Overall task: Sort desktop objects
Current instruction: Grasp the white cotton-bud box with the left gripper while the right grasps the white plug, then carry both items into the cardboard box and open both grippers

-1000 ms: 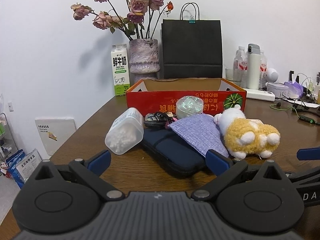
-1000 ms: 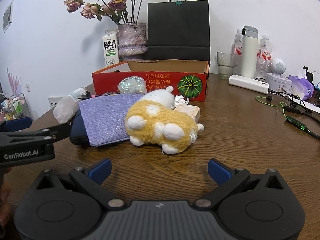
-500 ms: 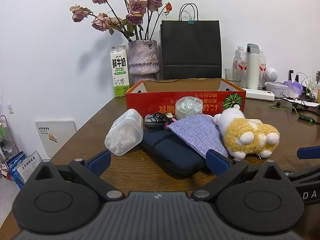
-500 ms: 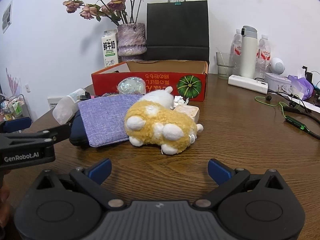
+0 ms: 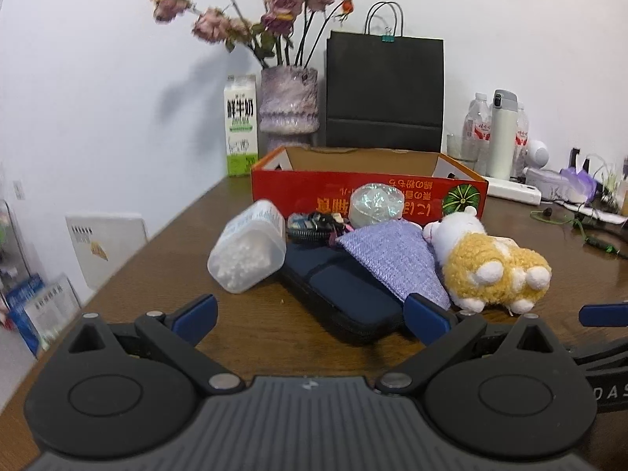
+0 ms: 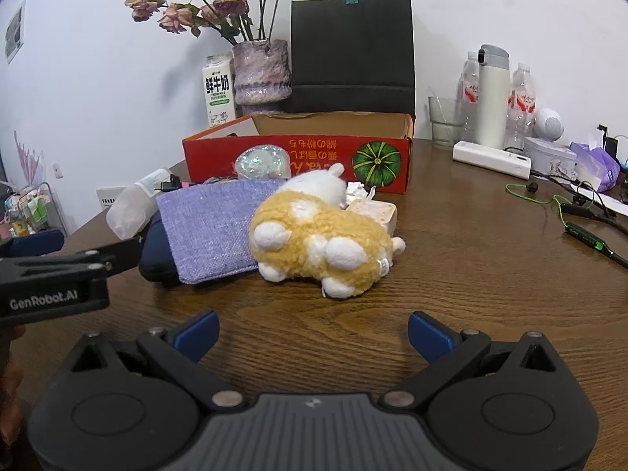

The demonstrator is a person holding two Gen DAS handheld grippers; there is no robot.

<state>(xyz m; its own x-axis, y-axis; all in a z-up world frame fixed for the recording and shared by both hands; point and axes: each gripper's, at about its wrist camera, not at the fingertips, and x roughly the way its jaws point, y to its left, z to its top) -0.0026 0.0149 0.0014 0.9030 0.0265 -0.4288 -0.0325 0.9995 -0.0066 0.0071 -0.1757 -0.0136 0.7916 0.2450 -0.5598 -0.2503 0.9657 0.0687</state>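
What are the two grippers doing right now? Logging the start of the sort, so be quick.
Left gripper: open, holding nothing, short of the navy pouch.
Right gripper: open, holding nothing, short of the plush toy.

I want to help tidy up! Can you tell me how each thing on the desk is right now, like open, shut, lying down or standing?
Left claw: open, holding nothing.
Right claw: open, holding nothing.
Red box: open on top.
Plush toy: lying on its side.
Clear jar: tipped over, lid on.
Purple pouch: flat on the dark case.
Milk carton: upright.
Black bag: upright.
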